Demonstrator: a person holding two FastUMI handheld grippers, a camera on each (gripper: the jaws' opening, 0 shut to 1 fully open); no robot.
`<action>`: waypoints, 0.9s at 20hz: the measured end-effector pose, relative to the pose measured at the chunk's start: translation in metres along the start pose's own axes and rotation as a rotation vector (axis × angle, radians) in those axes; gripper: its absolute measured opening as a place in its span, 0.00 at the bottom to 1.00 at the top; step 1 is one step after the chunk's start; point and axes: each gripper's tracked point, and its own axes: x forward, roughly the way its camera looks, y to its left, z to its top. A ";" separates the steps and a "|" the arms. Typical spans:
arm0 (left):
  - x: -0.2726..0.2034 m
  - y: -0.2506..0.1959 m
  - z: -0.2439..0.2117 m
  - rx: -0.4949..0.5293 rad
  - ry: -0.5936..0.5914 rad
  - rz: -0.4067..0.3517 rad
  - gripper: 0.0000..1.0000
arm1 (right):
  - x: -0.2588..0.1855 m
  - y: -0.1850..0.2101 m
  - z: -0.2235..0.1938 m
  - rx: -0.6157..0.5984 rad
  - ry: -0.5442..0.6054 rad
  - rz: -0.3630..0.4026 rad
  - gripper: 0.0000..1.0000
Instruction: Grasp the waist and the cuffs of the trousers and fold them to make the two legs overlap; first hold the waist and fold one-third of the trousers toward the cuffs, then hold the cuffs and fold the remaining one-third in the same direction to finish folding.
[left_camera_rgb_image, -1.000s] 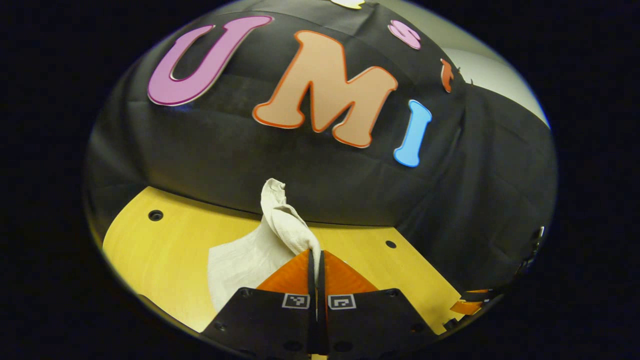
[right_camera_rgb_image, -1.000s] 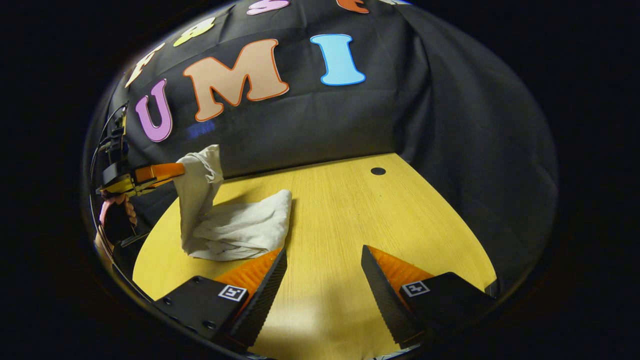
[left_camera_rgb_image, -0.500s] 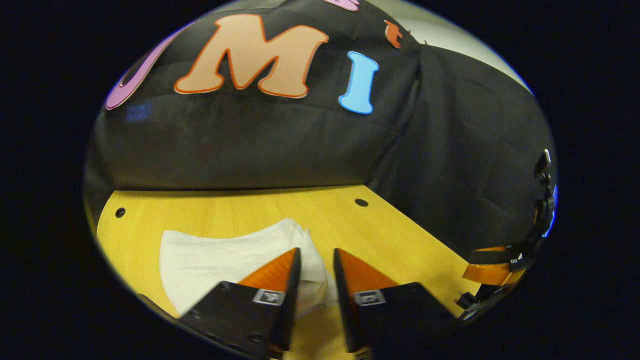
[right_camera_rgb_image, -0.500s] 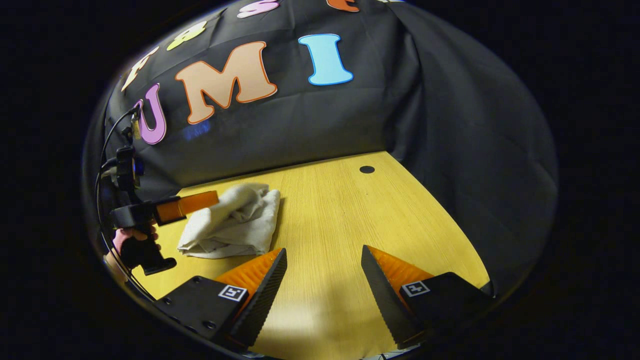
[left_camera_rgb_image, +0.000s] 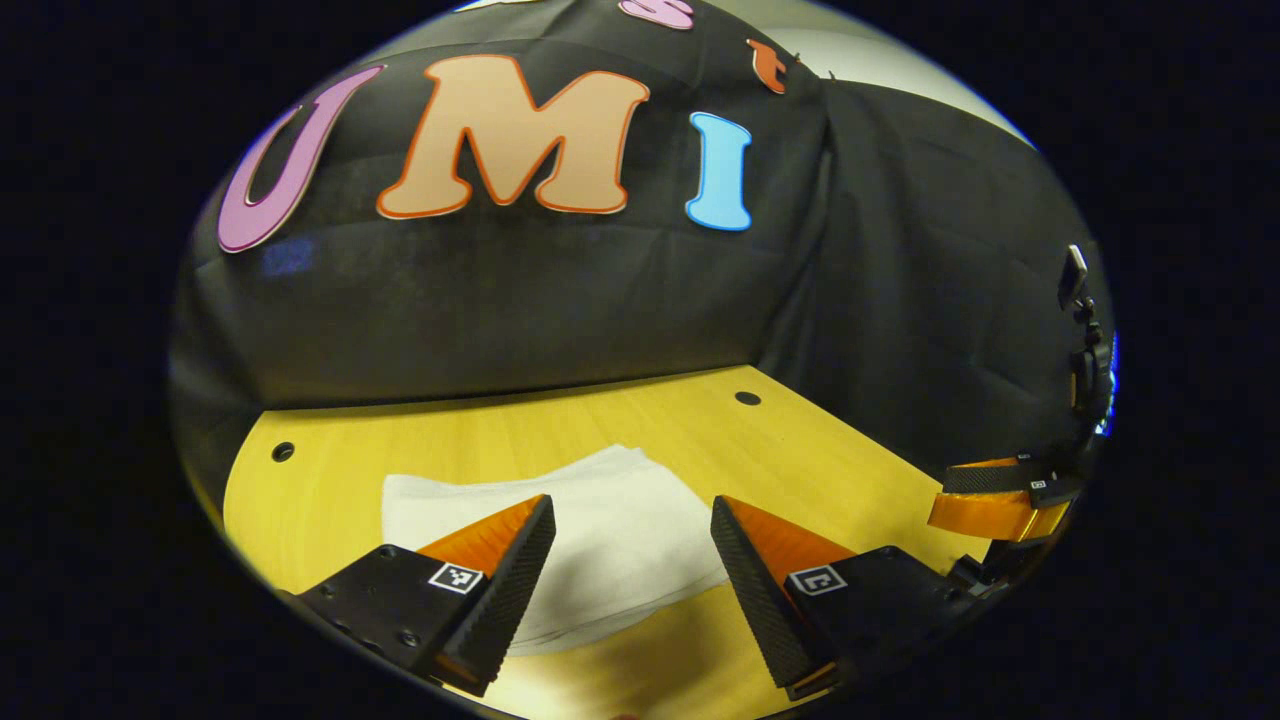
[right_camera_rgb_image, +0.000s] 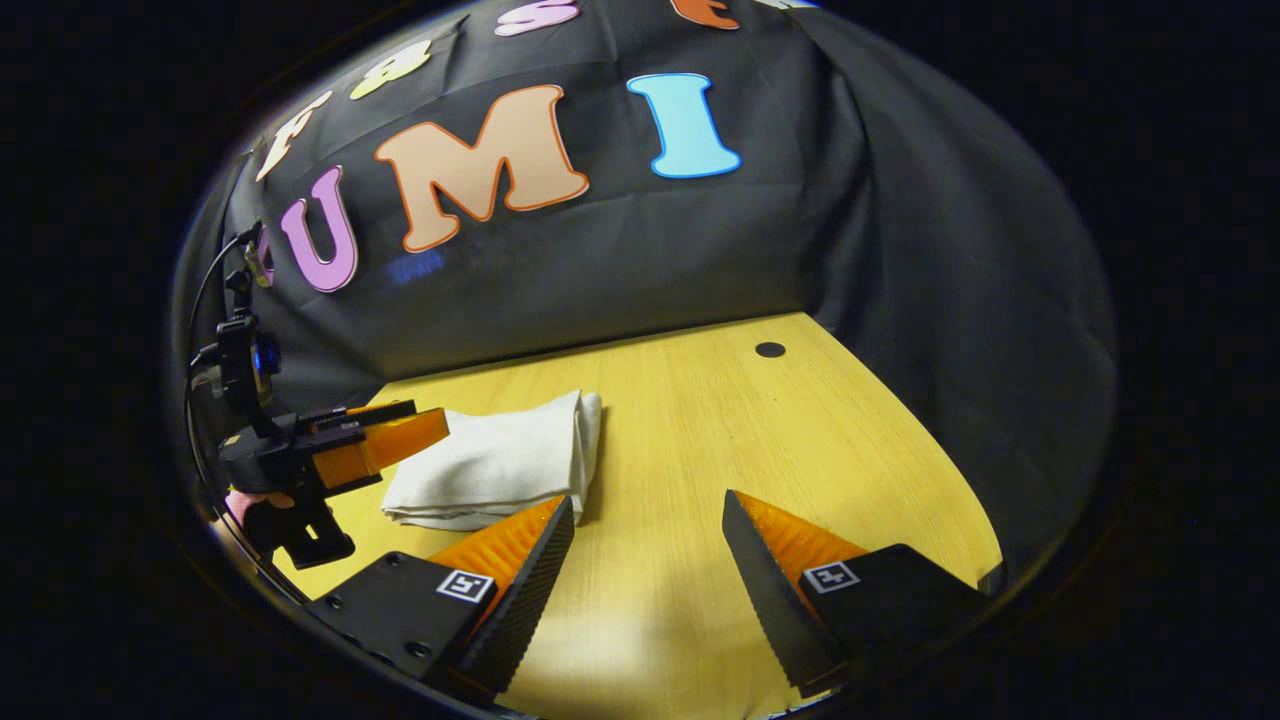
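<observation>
Judging from how things lie, the risk is now small but real: the folded trousers (right_camera_rgb_image: 495, 465) rest as a compact pale bundle on the yellow wooden table (right_camera_rgb_image: 700, 450), and any careless pass of a finger could drag the top layer and spring the fold open. Soft cloth of this kind looks likely to slide on the smooth tabletop, so a low sweep across it would probably skew the layers or push the whole bundle toward the black cloth wall (right_camera_rgb_image: 620, 260). A second risk is snagging, since the ridged inner faces of the fingers could catch a loose edge as a hand pulls away.

In the left gripper view, the left gripper (left_camera_rgb_image: 632, 570) stands with its jaws spread wide, one finger on each side of the bundle's near edge. It grips nothing. Whether the fingertips (left_camera_rgb_image: 520, 560) brush the cloth or hover just above it cannot be told.

In the right gripper view, the right gripper (right_camera_rgb_image: 648, 575) is likewise spread wide and empty, over bare table, with the trousers just beyond its left finger and apart from it. That view also catches the left gripper (right_camera_rgb_image: 385, 440) at the bundle's far side, held by a hand (right_camera_rgb_image: 245, 500) at the table's edge.

The folding itself appears finished, with the layers stacked fairly squarely and a rounded fold edge facing the table's middle.
</observation>
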 end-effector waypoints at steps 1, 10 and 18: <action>-0.009 0.011 0.000 -0.007 -0.005 0.020 0.94 | -0.001 0.008 0.003 -0.001 -0.008 0.010 0.97; -0.098 0.106 0.009 -0.057 -0.057 0.196 0.94 | -0.001 0.068 0.023 0.015 -0.100 0.061 0.96; -0.135 0.123 -0.006 -0.112 -0.043 0.200 0.95 | -0.011 0.074 0.027 0.070 -0.132 0.019 0.96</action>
